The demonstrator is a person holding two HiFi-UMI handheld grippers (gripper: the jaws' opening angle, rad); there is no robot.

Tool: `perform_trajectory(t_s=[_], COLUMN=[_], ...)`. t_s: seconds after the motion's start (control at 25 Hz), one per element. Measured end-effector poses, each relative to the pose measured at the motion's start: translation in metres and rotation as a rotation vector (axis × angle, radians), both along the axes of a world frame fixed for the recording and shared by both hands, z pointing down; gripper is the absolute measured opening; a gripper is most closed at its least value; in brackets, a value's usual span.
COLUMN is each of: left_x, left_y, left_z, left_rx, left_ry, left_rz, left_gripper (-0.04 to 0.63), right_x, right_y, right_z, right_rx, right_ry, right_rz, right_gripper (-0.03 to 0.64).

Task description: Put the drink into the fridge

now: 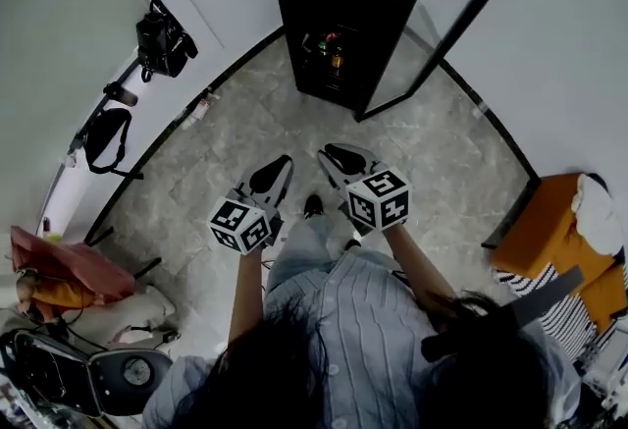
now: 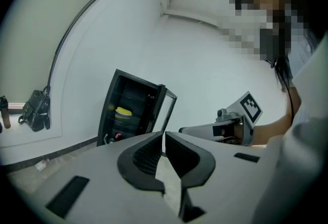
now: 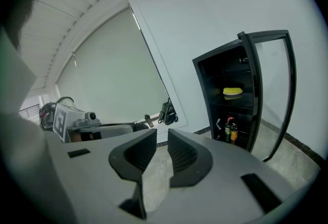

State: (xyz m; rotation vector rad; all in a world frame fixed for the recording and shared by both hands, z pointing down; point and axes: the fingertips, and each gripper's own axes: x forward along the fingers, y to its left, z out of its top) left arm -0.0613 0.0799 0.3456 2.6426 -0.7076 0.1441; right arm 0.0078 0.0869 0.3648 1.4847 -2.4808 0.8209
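- Left gripper (image 2: pixel 163 138): jaws clenched together with nothing between them. It is held out over the grey marble-patterned floor (image 1: pixel 226 137).
- Right gripper (image 3: pixel 161 136): jaws likewise closed on nothing. It sits just beside the left one, and both aim toward the fridge.
- Black upright fridge (image 3: pixel 246 89): stands ahead, well apart from both grippers, with its glass door (image 3: pixel 274 89) swung open.
- Small upright drink bottles (image 3: pixel 230 130): they stand close together on the fridge's low shelf, and neither gripper carries a drink. A yellow round thing (image 3: pixel 232 92) lies on the shelf above.
- Handling, as a judgement: the bottles look rigid, smooth-sided and narrow. With liquid inside they are probably moderately heavy, top-heavy if tilted and slippery under hard pads.
- Best hold, also a judgement: across the body at mid-height, below the neck, keeping the bottle upright. Whether they are glass or plastic is too small to tell.
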Motion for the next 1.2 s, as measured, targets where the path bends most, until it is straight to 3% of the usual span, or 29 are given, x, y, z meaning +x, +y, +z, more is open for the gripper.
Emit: perform_trajectory(t_s=[0.24, 0.64, 1.2], left_x=[0.002, 0.014, 0.016], left_y=[0.033, 0.105, 0.160], left_z=[-0.005, -0.004, -0.005], left_rx=[0.017, 0.025, 0.041], left_ry=[-0.007, -0.012, -0.036], left_rz=[-0.022, 0.012, 0.036], left_gripper=[0.009, 0.009, 0.009], right_x=[-0.001, -0.001, -0.001], right_y=[0.039, 0.114, 0.163], right_z=[0.000, 0.007, 0.005], right_rx=[0.011, 0.004, 0.017], right_ry=[-0.002, 0.012, 0.010], right_rz=[-0.031, -0.050, -0.052], right_gripper=[0.074, 0.074, 0.069])
